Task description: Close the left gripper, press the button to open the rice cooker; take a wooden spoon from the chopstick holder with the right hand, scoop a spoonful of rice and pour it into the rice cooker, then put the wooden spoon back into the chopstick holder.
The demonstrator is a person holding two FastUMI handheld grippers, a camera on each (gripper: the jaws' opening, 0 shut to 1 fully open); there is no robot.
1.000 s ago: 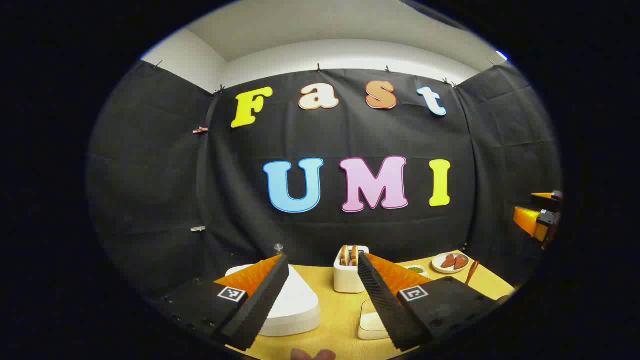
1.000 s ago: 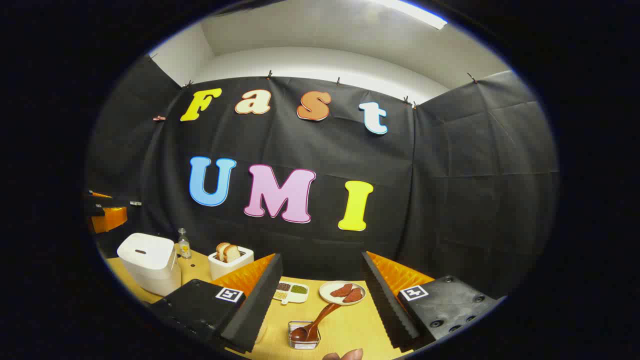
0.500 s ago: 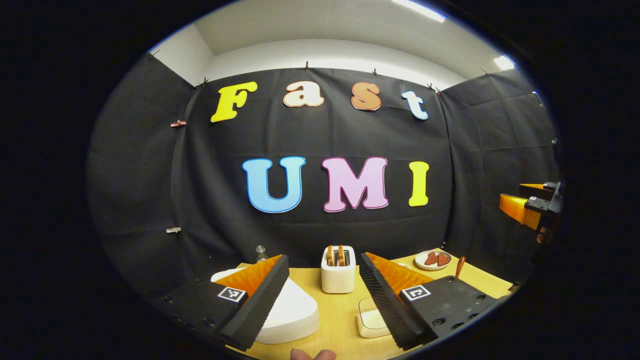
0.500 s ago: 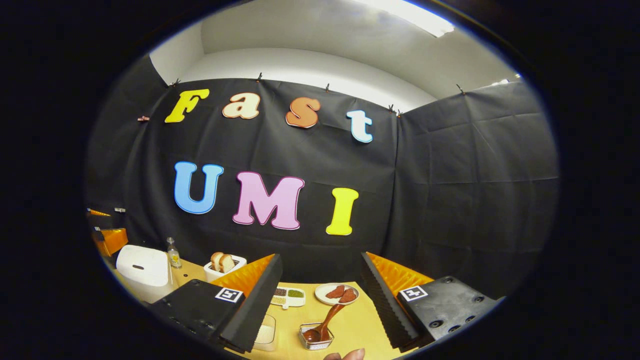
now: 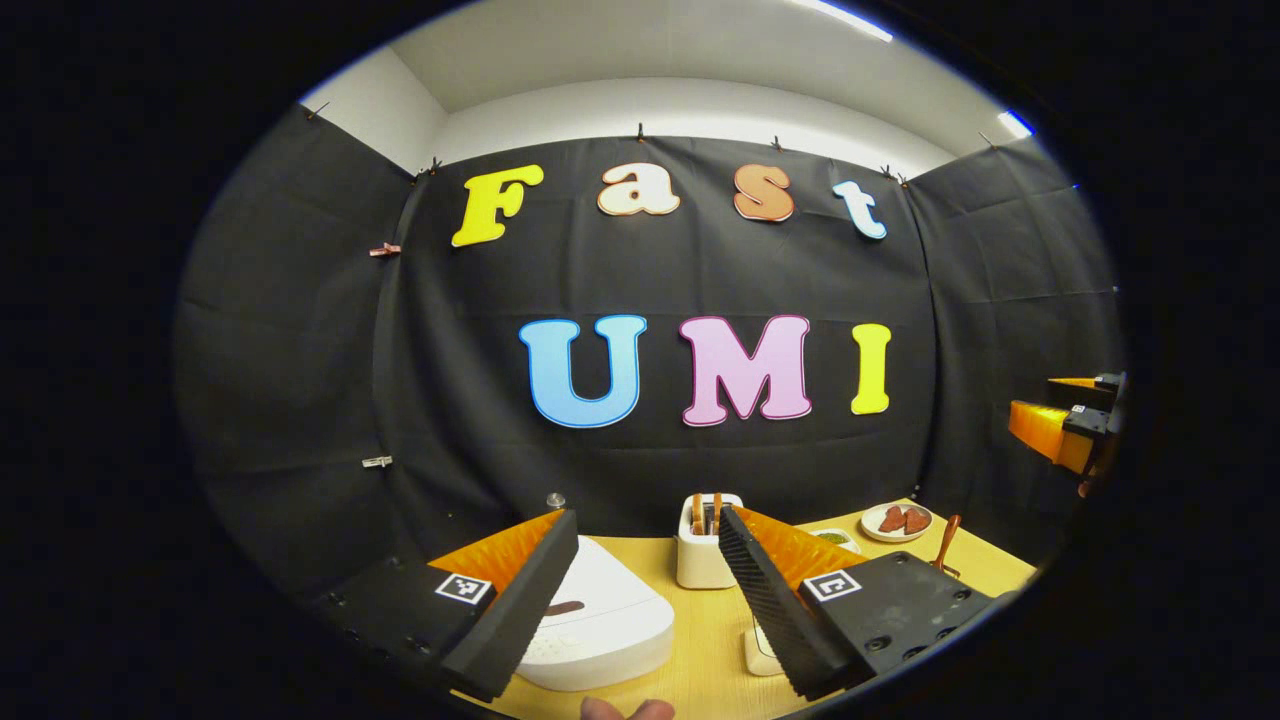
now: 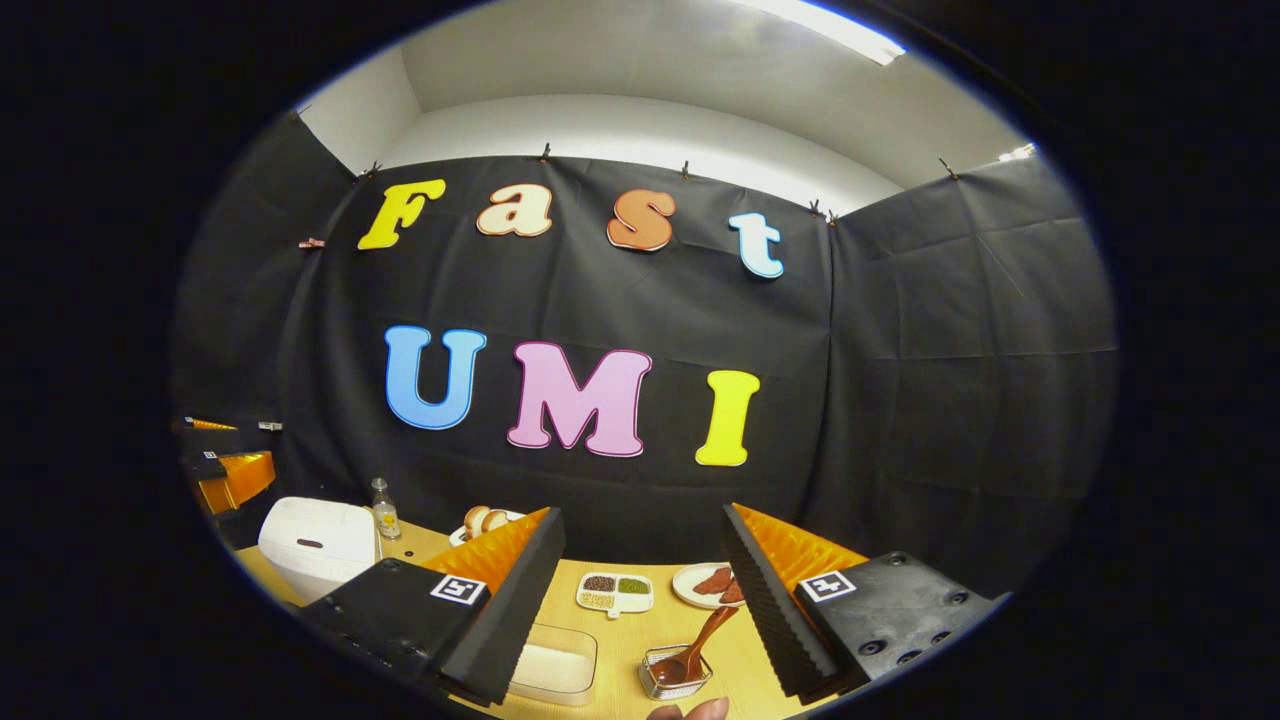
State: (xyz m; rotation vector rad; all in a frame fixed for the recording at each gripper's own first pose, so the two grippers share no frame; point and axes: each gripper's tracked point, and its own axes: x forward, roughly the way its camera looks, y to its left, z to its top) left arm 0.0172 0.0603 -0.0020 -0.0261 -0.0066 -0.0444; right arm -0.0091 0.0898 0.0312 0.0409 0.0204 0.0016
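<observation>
The white rice cooker [image 5: 610, 625] sits shut just past my left gripper [image 5: 645, 515], its dark button slot [image 5: 565, 607] showing beside the left finger. That gripper is open and holds nothing. In the right gripper view the cooker [image 6: 315, 545] stands far left. My right gripper [image 6: 640, 515] is open above the table. Below it, a wooden spoon [image 6: 708, 638] leans in a small wire chopstick holder [image 6: 678, 675]. A clear box of rice [image 6: 555, 665] lies to the left of the holder. The left gripper [image 6: 225, 465] hangs beyond the cooker.
A white toaster [image 5: 707, 555] with bread stands mid-table. A small bottle [image 6: 383, 510], a divided dish of beans [image 6: 615, 592] and a plate of red slices [image 6: 712, 583] line the back of the yellow table [image 6: 620, 640]. The other gripper [image 5: 1065, 430] hovers at the right.
Both views shifted. The cooker's lid and button slot now show beside the left finger. The rice box and spoon holder slid right in the right gripper view. Both grippers stayed open.
</observation>
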